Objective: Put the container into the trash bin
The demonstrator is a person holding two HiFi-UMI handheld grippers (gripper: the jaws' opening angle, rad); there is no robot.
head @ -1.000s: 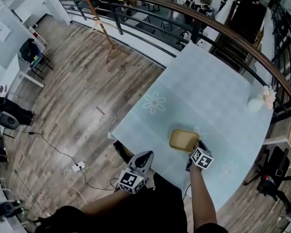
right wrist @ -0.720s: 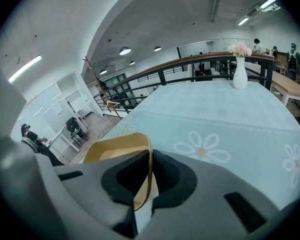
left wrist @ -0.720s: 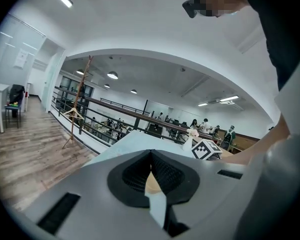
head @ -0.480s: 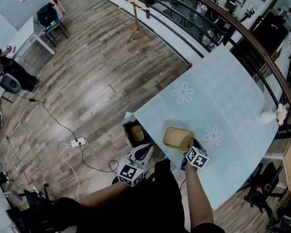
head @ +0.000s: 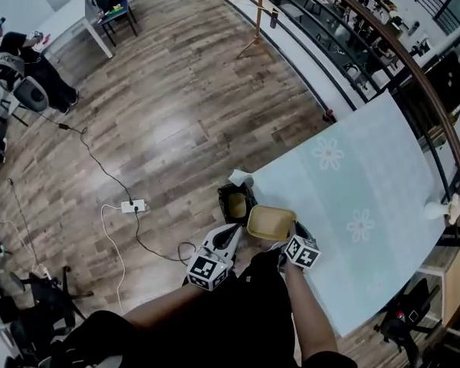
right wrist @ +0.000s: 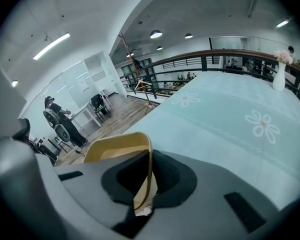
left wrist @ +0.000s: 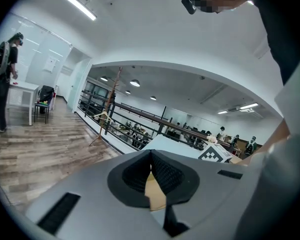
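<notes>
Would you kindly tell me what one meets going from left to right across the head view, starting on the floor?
power strip → trash bin → container → white vase

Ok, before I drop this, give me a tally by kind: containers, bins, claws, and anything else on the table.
tan container: 1, held in the right claw
trash bin: 1, beside the corner of the table
claws: 2, the left claw and the right claw
vase: 1, at the table's far edge
Total: 5
</notes>
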